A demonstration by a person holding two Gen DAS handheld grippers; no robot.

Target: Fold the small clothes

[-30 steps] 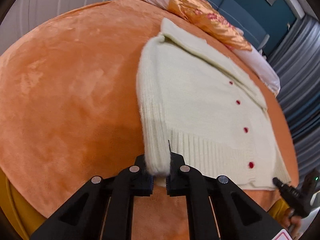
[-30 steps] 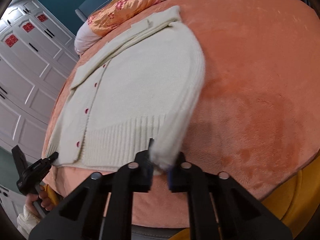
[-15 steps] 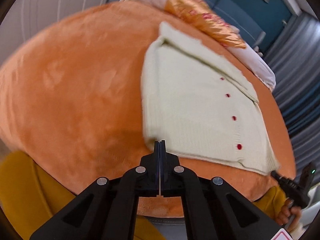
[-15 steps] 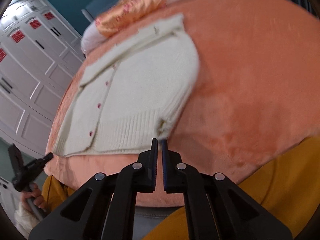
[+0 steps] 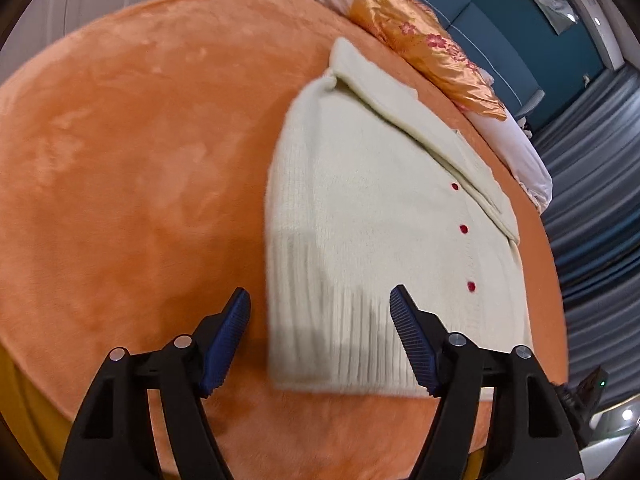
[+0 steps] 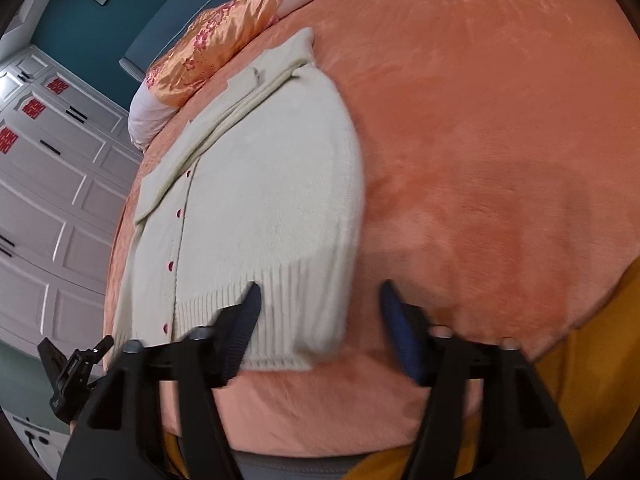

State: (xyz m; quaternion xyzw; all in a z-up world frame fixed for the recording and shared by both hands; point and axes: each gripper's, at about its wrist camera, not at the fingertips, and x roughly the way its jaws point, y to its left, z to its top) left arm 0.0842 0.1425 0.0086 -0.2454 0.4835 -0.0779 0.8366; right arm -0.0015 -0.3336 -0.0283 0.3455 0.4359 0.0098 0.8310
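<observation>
- The cardigan (image 5: 384, 216) lies flat on the orange blanket (image 5: 132, 168), cream knit with small red buttons (image 5: 464, 229) running down its front; its ribbed hem points toward both cameras.
- Both side edges are folded in over the body, so the left and right borders read as soft rounded folds (the nearest parts are blurred in both views).
- The left gripper (image 5: 320, 312) is spread wide with nothing between its blue pads (image 5: 224, 344); it sits at the hem, straddling the cardigan's left corner without visibly touching it.
- The right gripper (image 6: 318, 304) is likewise wide apart and holds nothing, framing the hem's right corner (image 6: 320, 320); one finger overlaps the ribbing in view, the other is over bare blanket.
- Beyond the collar (image 6: 256, 92), an orange satin pillow (image 6: 224, 40) rests on a white one at the far edge of the bed.
- White cabinet doors (image 6: 52, 184) stand off to one side in the right view, grey curtains (image 5: 592, 216) in the left view.
</observation>
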